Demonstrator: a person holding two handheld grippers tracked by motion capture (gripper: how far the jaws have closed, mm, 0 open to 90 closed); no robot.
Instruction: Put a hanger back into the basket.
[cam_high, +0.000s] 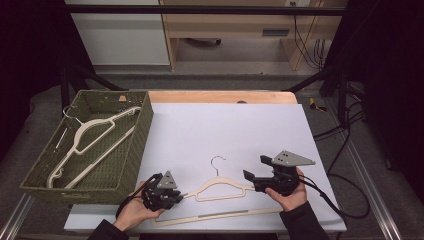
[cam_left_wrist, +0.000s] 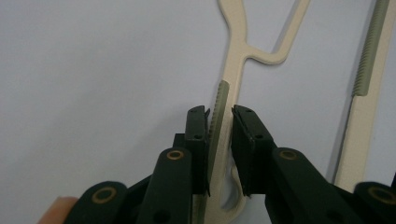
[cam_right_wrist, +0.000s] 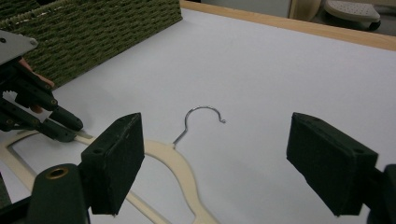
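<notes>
A cream hanger (cam_high: 220, 187) with a metal hook (cam_high: 217, 162) lies flat on the white table near the front edge. My left gripper (cam_high: 182, 195) is at its left arm end. In the left gripper view both pads press on the hanger arm (cam_left_wrist: 236, 51) at its ribbed green strip, so the left gripper (cam_left_wrist: 219, 116) is shut on it. My right gripper (cam_high: 256, 168) hovers over the hanger's right shoulder with its jaws wide apart. In the right gripper view the right gripper (cam_right_wrist: 215, 163) holds nothing, with the hook (cam_right_wrist: 201, 112) and the hanger neck (cam_right_wrist: 173, 161) beyond it.
A green woven basket (cam_high: 145, 130) stands at the left of the table with pale hangers (cam_high: 85, 137) inside. The hanger's lower bar (cam_high: 220, 215) runs along the table's front edge. A wooden strip (cam_high: 220, 96) borders the far side.
</notes>
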